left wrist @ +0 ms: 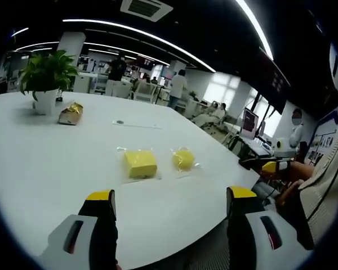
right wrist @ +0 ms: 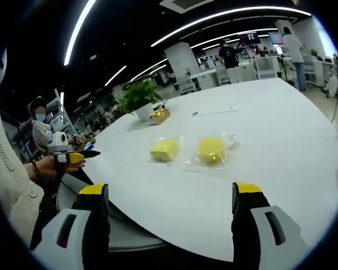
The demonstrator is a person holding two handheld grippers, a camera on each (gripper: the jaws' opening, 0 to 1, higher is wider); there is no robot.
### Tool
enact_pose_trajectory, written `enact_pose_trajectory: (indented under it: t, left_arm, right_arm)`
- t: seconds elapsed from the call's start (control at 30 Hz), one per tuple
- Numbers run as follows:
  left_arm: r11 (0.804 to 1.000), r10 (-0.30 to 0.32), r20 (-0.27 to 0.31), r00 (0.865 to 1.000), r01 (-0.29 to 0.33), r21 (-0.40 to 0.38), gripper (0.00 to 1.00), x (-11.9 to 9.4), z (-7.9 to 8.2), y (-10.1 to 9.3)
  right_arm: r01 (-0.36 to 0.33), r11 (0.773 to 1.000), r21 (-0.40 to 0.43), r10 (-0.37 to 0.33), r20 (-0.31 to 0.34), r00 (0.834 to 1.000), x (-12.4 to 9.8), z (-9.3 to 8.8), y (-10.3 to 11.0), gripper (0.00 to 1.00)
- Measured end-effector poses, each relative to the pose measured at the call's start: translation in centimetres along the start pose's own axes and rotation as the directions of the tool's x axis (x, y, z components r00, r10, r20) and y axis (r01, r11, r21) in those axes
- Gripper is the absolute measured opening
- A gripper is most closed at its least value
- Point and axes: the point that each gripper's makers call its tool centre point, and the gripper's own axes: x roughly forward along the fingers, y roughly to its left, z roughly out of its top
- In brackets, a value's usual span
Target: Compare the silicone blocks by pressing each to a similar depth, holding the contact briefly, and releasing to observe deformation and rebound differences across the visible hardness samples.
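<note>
On the white table (left wrist: 56, 169) in the open office, a potted plant (left wrist: 45, 76) stood far left, the square silicone block (left wrist: 139, 163) and rounder block (left wrist: 183, 158) lay mid-table, untouched, and both the left gripper (left wrist: 172, 205) and right gripper (right wrist: 169, 199) hung wide-jawed and empty, needing a slow, equal press on each.

You face a broad white table (left wrist: 56, 163) in an open office. A potted plant (left wrist: 45, 76) stands at its far edge, a gold-wrapped packet (left wrist: 71, 113) just beside the pot. Beyond the plant, desks and chairs (left wrist: 121, 89) fill the floor under curved ceiling light strips (left wrist: 141, 34); bright windows (left wrist: 222, 90) lie behind.
</note>
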Motion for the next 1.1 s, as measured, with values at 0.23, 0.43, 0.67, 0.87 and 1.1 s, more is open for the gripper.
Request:
enact_pose_trajectory:
  t: [0.23,0.43,0.67,0.87,1.1]
  left_arm:
    - [0.998,0.045,0.008,0.999,-0.045,-0.052,0.82,1.2,0.6,1.6]
    - [0.987,0.032,0.042,0.999,-0.025,-0.161,0.80,3.1,2.1,2.7]
    - [0.958,-0.006,0.070,0.998,0.026,-0.286,0.82,5.7,3.6,4.1]
    - [0.943,0.003,0.058,0.998,0.017,-0.333,0.82,8.2,3.9,6.3]
    - [0.928,-0.014,0.028,1.000,0.023,-0.371,0.82,12.8,3.7,9.3]
  right_arm:
    - [0.004,1.000,0.016,-0.003,-0.017,1.000,0.6,-0.4,-0.5,0.84]
    - [0.005,1.000,0.026,-0.004,-0.045,0.999,1.2,-0.6,-1.0,0.84]
    - [0.011,0.999,0.042,-0.008,-0.076,0.997,2.0,-0.9,-1.7,0.84]
    - [0.017,0.999,0.051,-0.012,-0.099,0.995,2.6,-0.9,-2.2,0.84]
    - [0.041,0.997,0.062,-0.033,-0.134,0.990,2.9,-1.1,-3.2,0.83]
